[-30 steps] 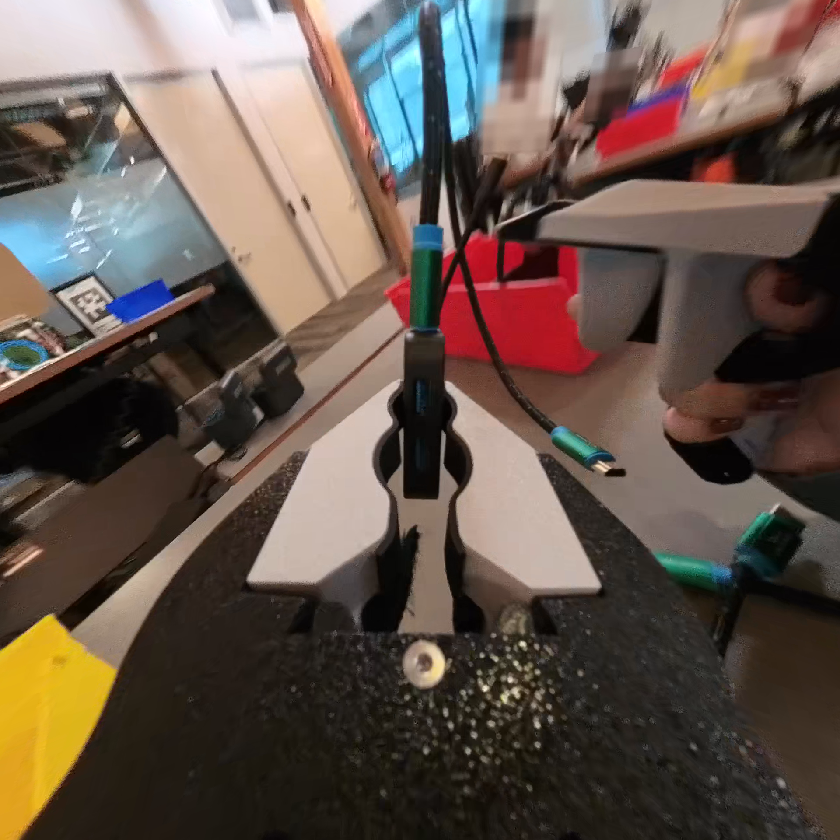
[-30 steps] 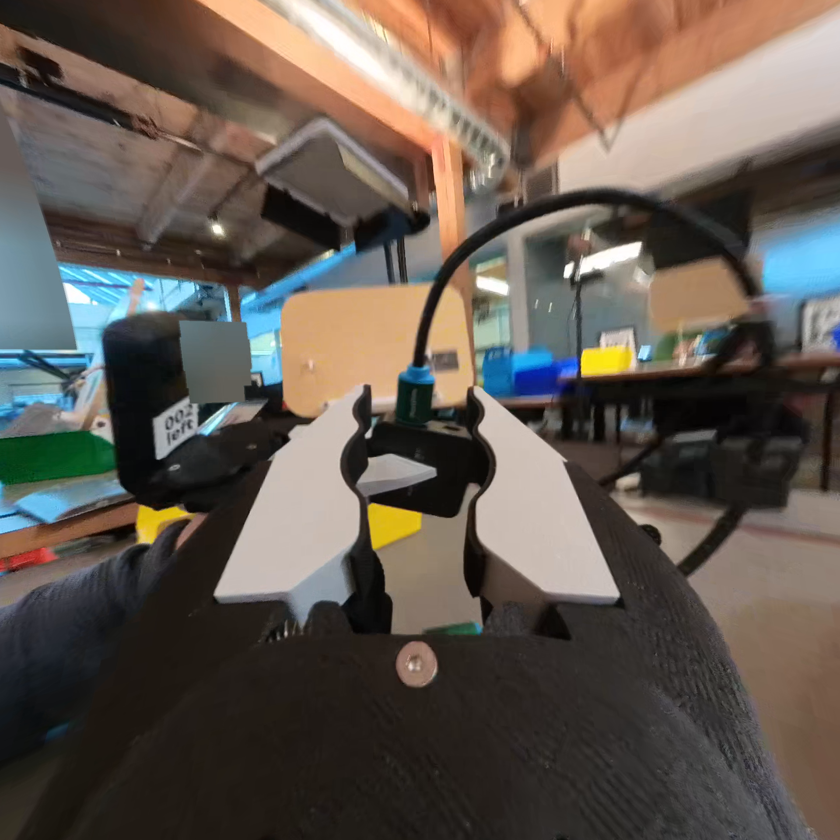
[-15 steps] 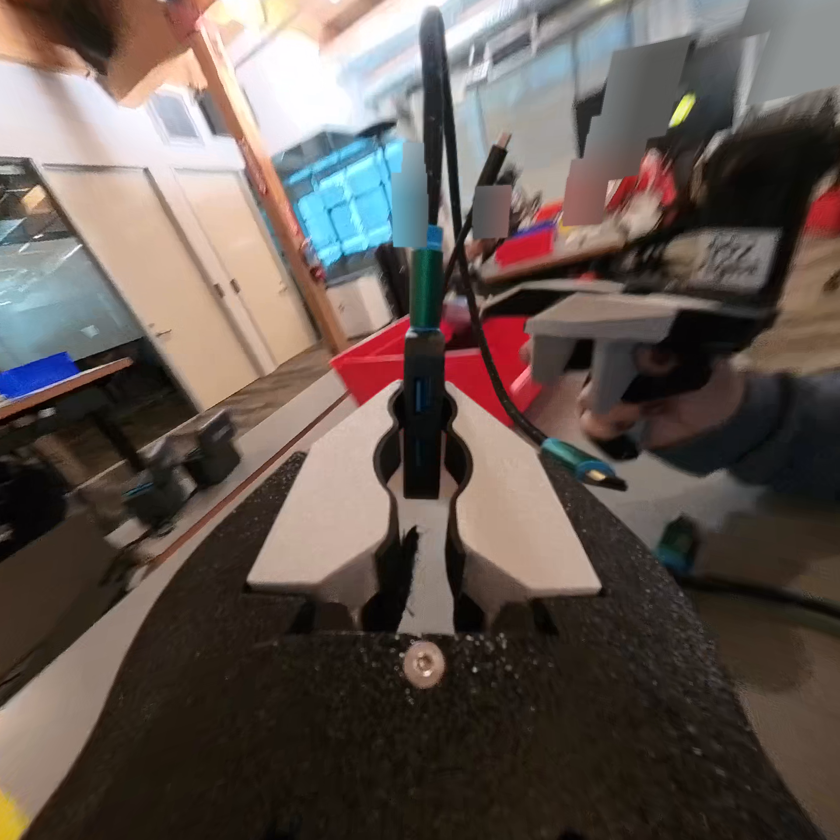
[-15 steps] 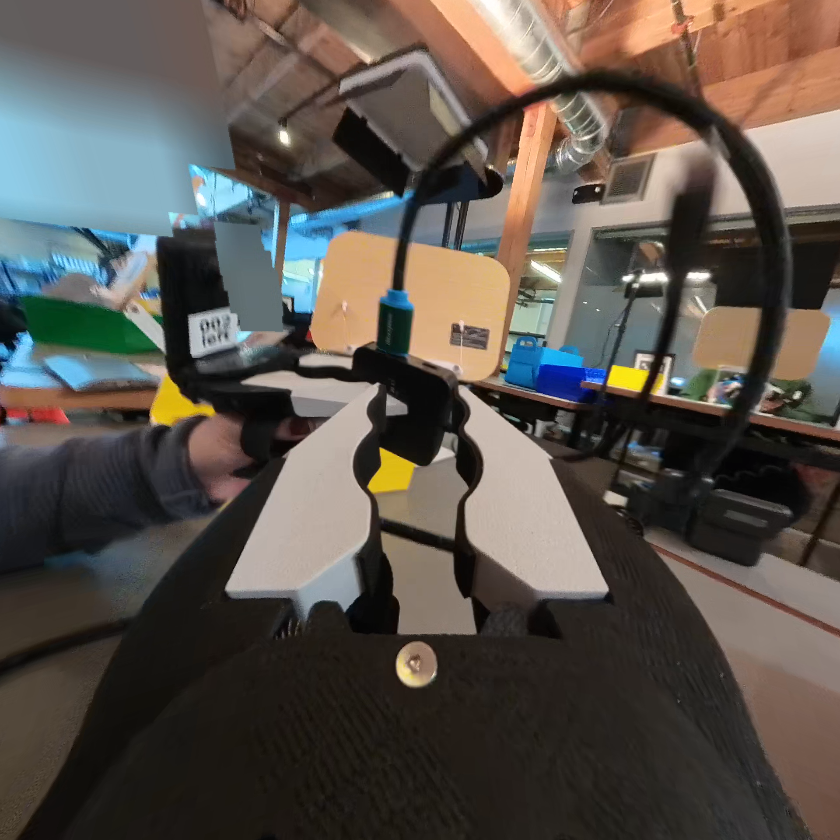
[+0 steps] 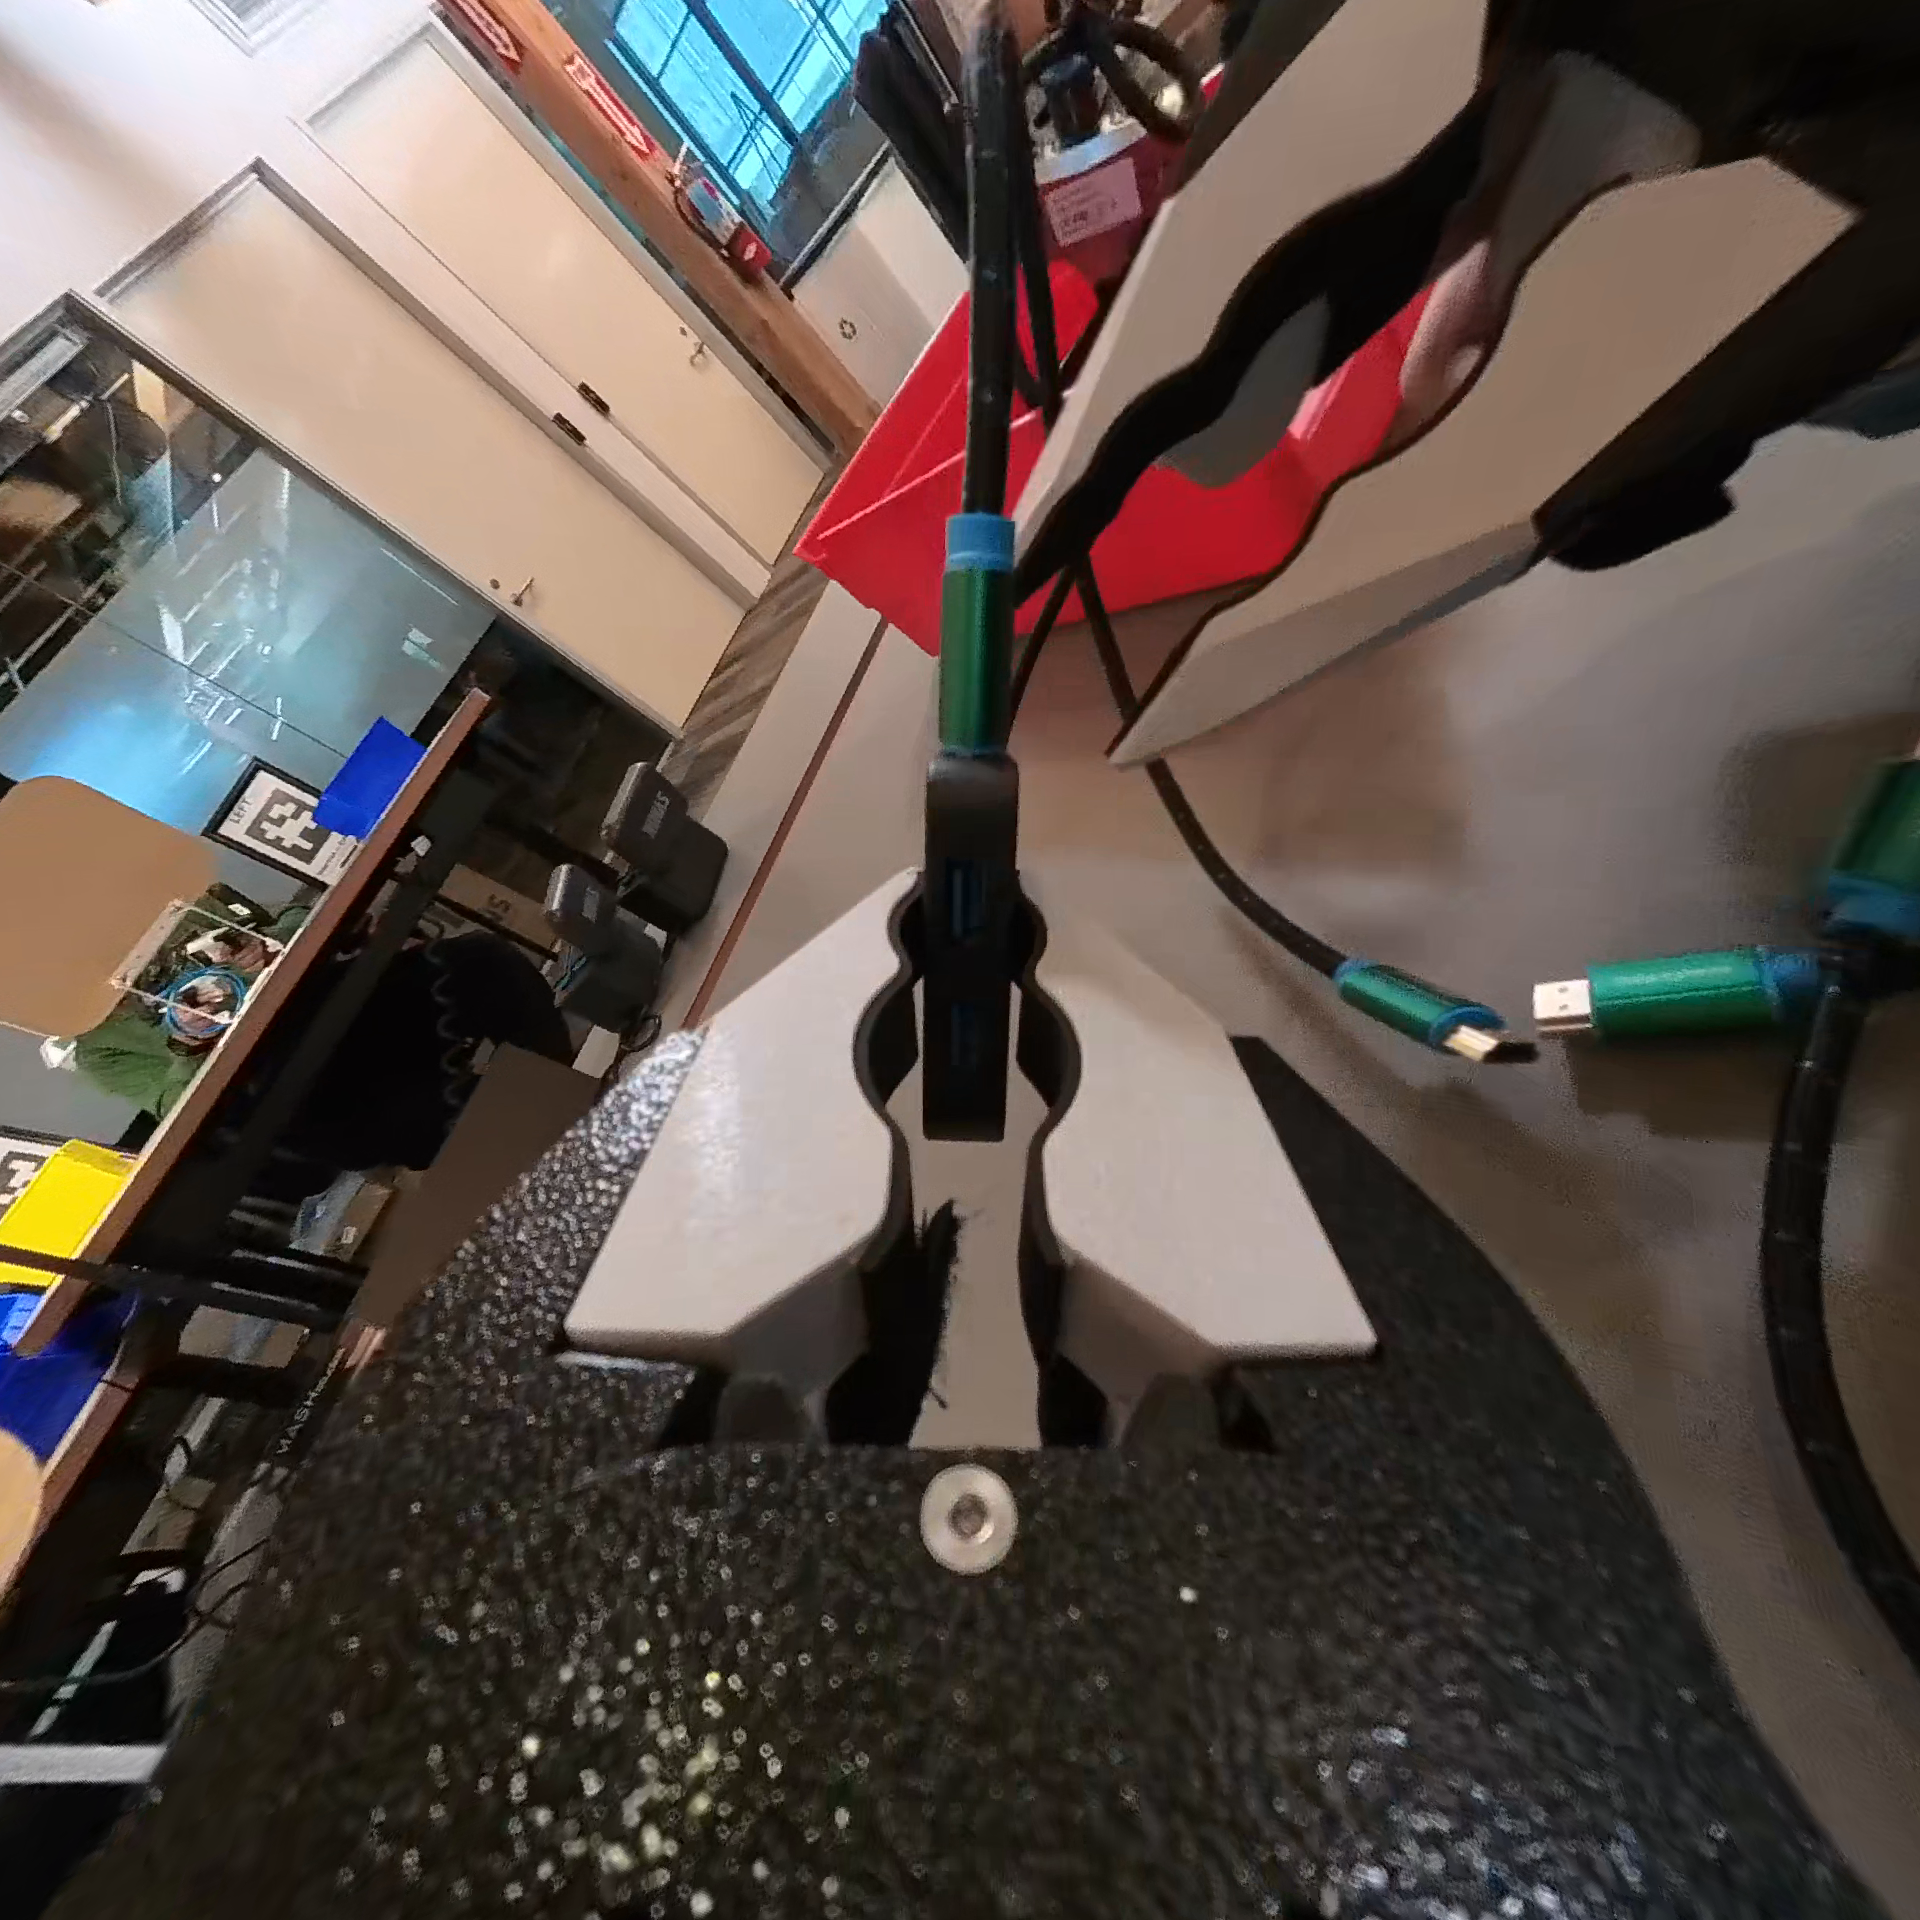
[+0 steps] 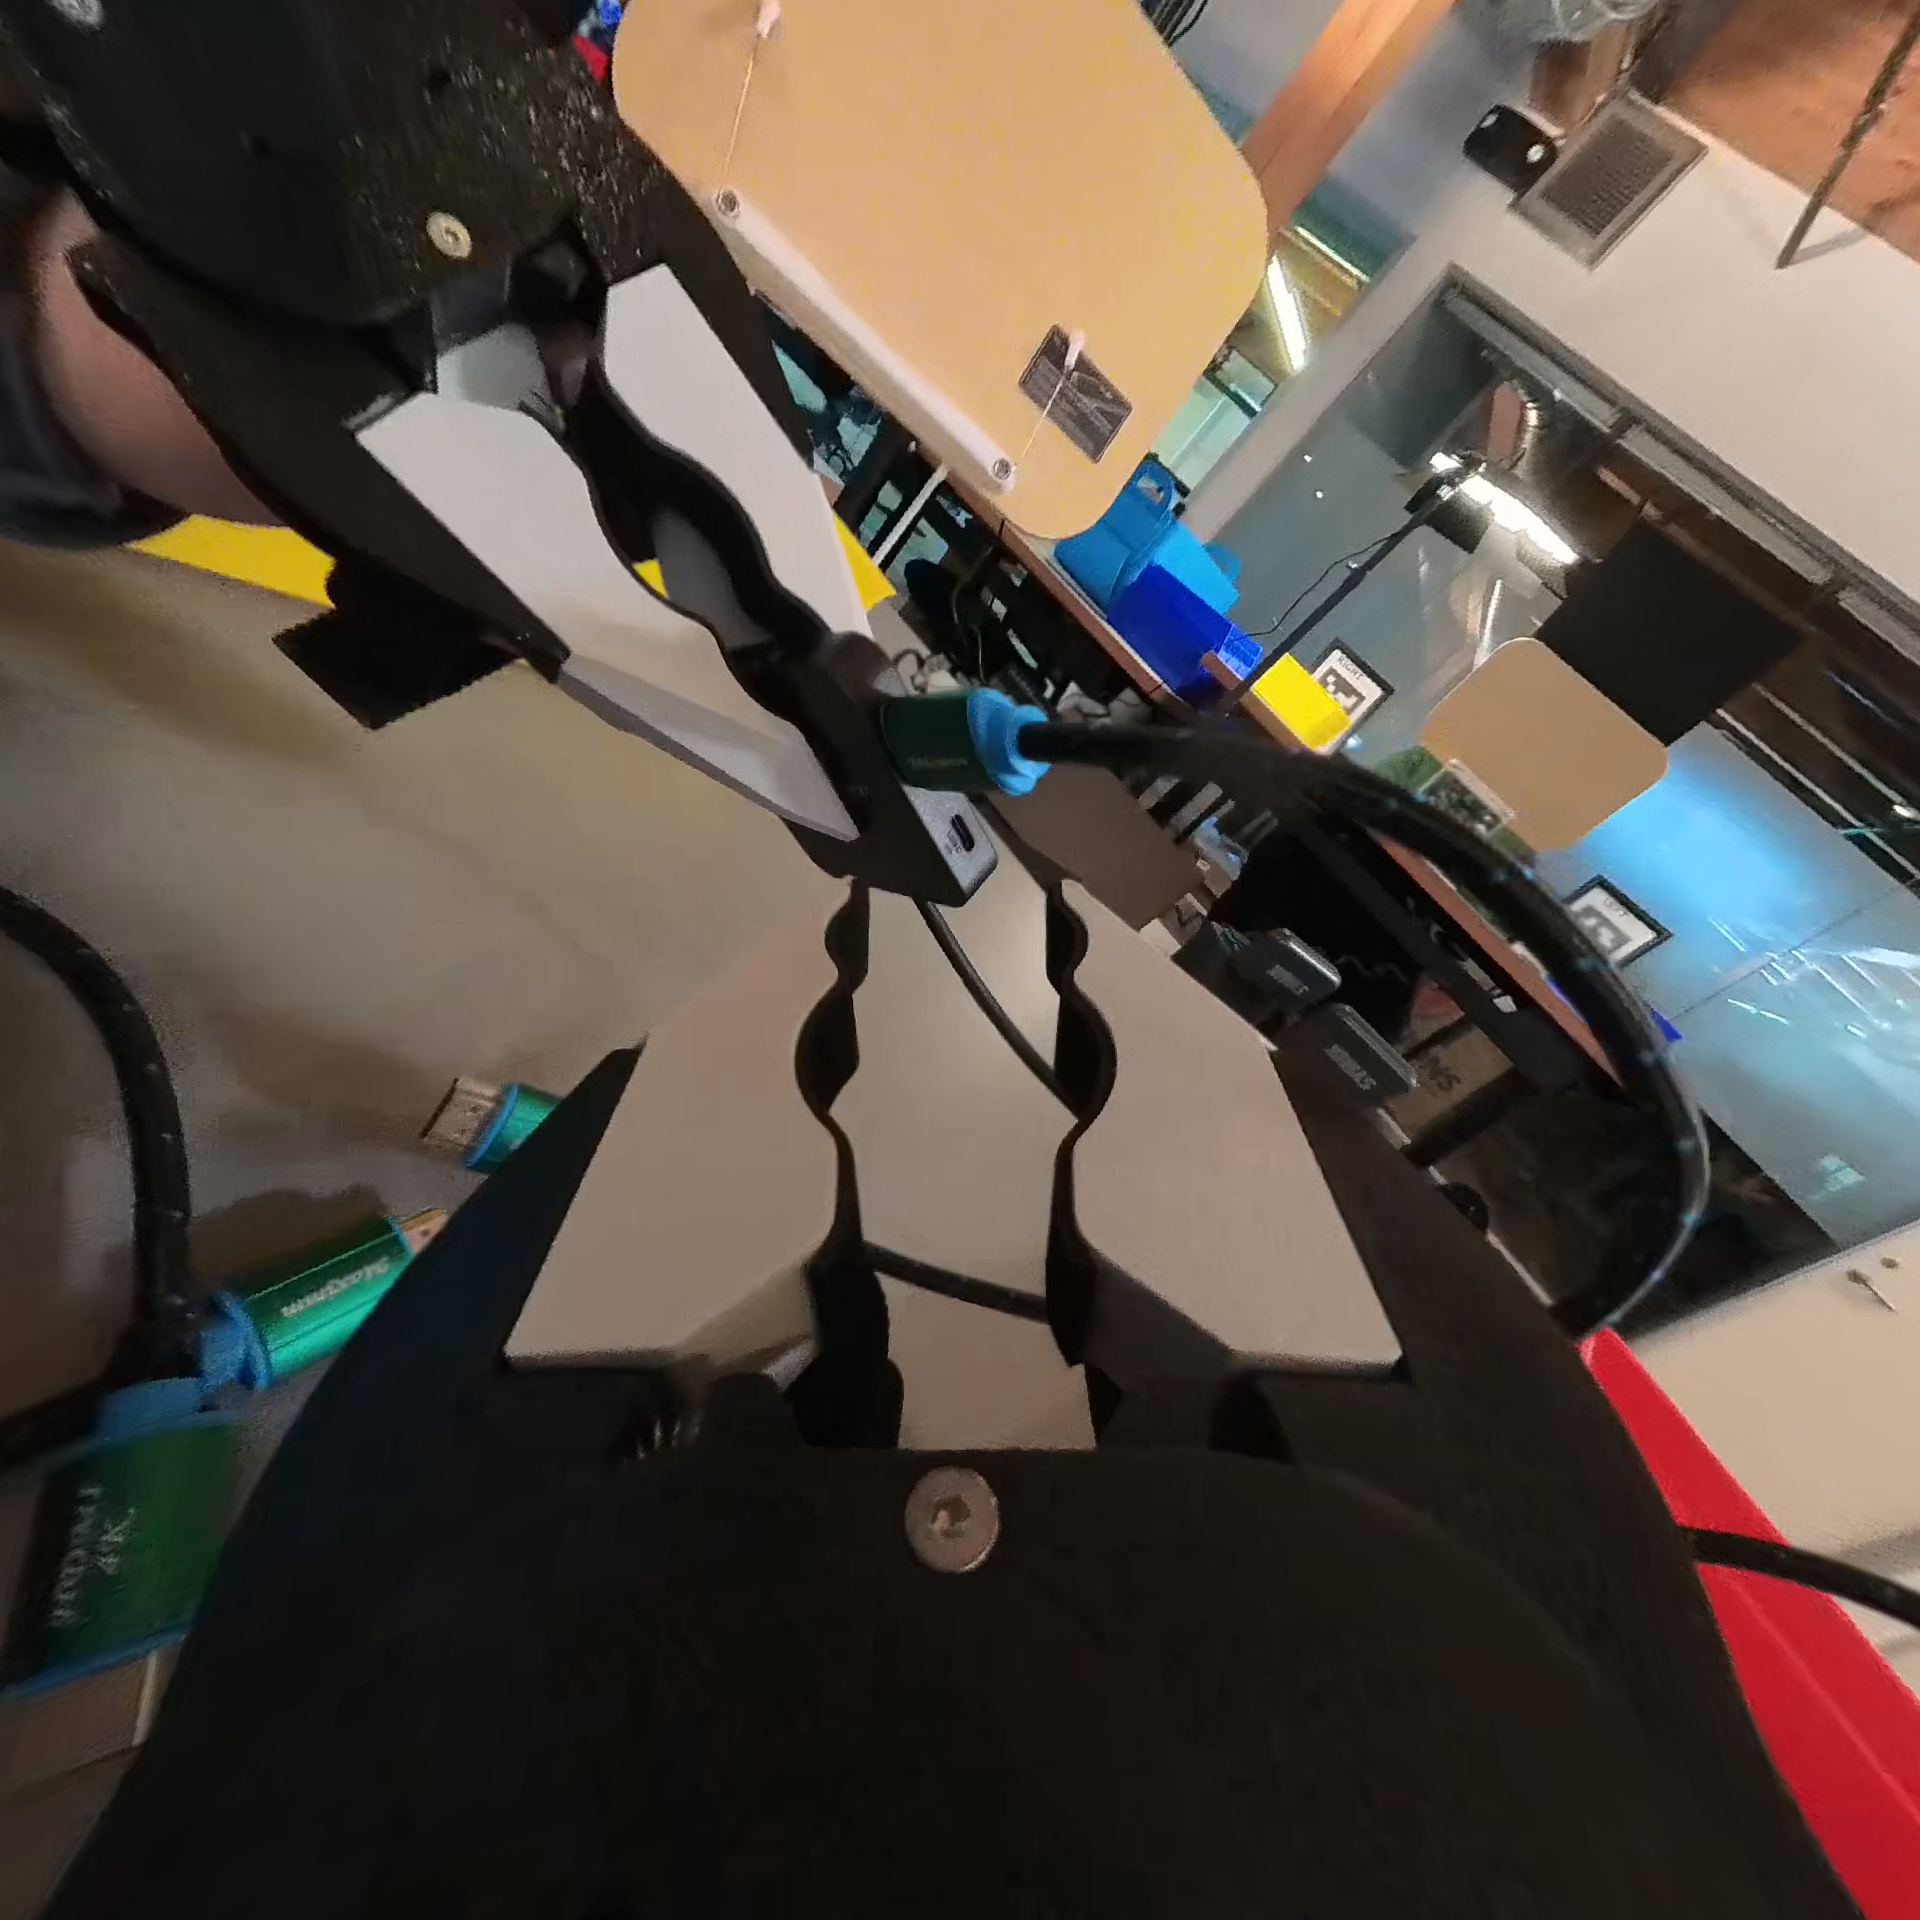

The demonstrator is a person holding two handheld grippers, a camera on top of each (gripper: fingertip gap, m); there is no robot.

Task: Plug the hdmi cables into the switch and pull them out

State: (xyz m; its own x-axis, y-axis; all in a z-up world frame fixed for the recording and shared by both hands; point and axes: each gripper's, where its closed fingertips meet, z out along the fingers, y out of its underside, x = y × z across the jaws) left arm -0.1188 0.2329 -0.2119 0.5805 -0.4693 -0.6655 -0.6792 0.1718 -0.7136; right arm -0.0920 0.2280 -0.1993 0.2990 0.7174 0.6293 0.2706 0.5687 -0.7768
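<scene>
My left gripper (image 5: 966, 914) is shut on the thin black switch (image 5: 966, 1039), held edge-on above the table. One green HDMI plug (image 5: 975, 644) with a blue collar sits in the switch's far end, its black cable running up. In the right wrist view the switch (image 6: 914, 831) with that plug (image 6: 940, 743) hangs in the left gripper's fingers (image 6: 665, 686). My right gripper (image 6: 951, 904) is open and empty, its tips just under the switch. It also shows open in the left wrist view (image 5: 1340, 343). Loose green plugs (image 5: 1423, 1013) (image 5: 1683, 992) lie on the table.
A red bin (image 5: 914, 520) stands at the table's far side, and shows at my right (image 6: 1818, 1662). More loose plugs (image 6: 499, 1122) (image 6: 312, 1299) and thick black cable (image 6: 156, 1143) lie on the grey table (image 5: 1351, 810). Desks with blue and yellow bins stand beyond. My left and right fingertips are right by each other.
The right gripper has swung round and come close, its open tips now just under the switch. The left gripper has tilted while still holding the switch with one cable plugged in.
</scene>
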